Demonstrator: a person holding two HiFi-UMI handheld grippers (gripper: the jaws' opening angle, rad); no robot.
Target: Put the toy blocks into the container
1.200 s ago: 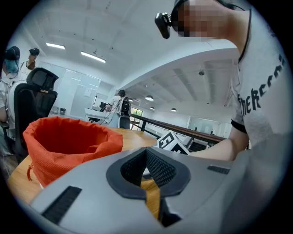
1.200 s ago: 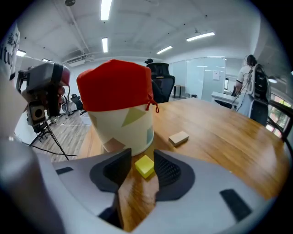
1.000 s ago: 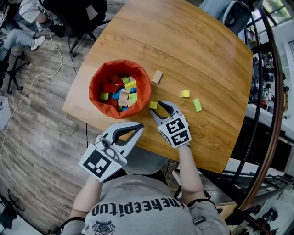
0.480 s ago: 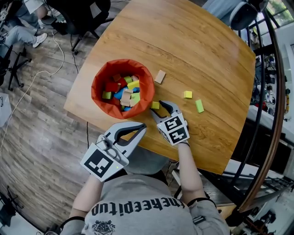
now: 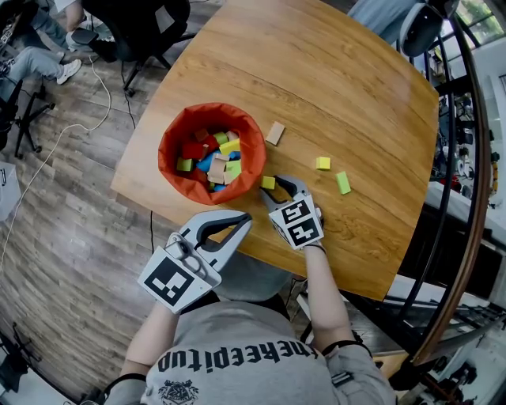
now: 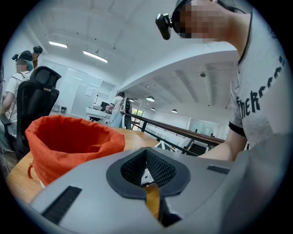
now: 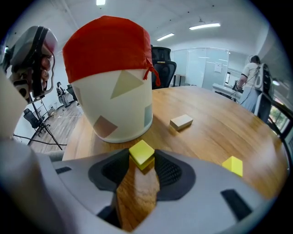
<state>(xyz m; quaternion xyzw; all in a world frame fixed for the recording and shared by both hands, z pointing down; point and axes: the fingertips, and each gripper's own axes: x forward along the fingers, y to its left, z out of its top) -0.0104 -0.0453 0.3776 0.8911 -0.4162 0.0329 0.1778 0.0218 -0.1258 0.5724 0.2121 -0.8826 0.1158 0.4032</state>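
Observation:
A white container with an orange liner (image 5: pixel 169 131) (image 6: pixel 68 137) (image 7: pixel 110 59) stands at the table's near left and holds several coloured blocks. A yellow-green block (image 5: pixel 268 183) (image 7: pixel 141 153) rests on the table beside it. My right gripper (image 5: pixel 274 188) (image 7: pixel 142 161) points down at this block. Its jaws have just been closing, with the block between the fingertips and a little slack showing. A tan block (image 5: pixel 274 132) (image 7: pixel 181 122), a yellow cube (image 5: pixel 320 163) (image 7: pixel 233 165) and a green block (image 5: pixel 341 183) lie further out. My left gripper (image 5: pixel 243 221) (image 6: pixel 146 153) hovers shut and empty off the table's near edge.
The round wooden table (image 5: pixel 332 87) has bare wood behind and to the right of the blocks. Office chairs (image 5: pixel 134 24) and a seated person's legs (image 5: pixel 32 59) are at the far left. A black railing (image 5: pixel 466 182) curves along the right.
My right gripper has crept slightly closer round the yellow-green block. The left gripper and the other blocks have stayed where they were.

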